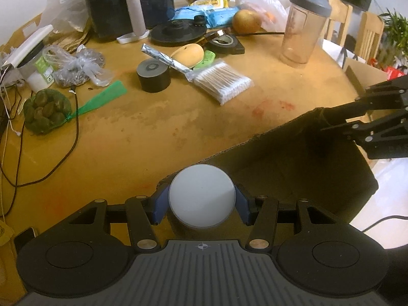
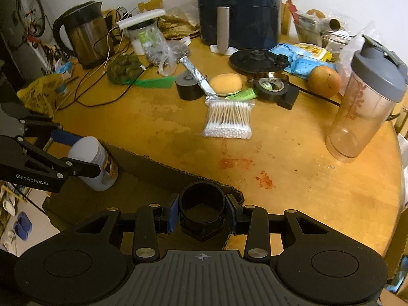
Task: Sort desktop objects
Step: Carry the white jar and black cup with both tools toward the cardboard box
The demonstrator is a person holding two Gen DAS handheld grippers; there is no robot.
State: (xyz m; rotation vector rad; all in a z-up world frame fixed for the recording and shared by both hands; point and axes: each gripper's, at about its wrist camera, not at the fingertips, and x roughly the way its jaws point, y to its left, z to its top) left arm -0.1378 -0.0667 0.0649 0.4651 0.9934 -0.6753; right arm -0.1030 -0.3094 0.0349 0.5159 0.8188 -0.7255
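My left gripper (image 1: 202, 204) is shut on a white bottle (image 1: 202, 195), its round lid facing the camera and a blue pad (image 1: 160, 205) on each side. It hangs over the near rim of a brown cardboard box (image 1: 280, 158). The right wrist view shows the same bottle (image 2: 100, 163), white with an orange label, in the left gripper (image 2: 84, 153) above the box (image 2: 153, 168). My right gripper (image 2: 202, 213) is shut on a black hollow cylinder with a hexagonal base (image 2: 202, 204), over the box's edge. In the left wrist view the right gripper (image 1: 325, 123) reaches into the box's far corner.
On the round wooden table (image 2: 306, 191) lie a pack of cotton swabs (image 2: 228, 121), a clear shaker bottle (image 2: 364, 107), black tape rolls (image 2: 188, 85), a net of green fruit (image 1: 46, 111), a kettle (image 2: 81, 33), an air fryer (image 2: 239, 7) and a dark cable (image 1: 74, 137).
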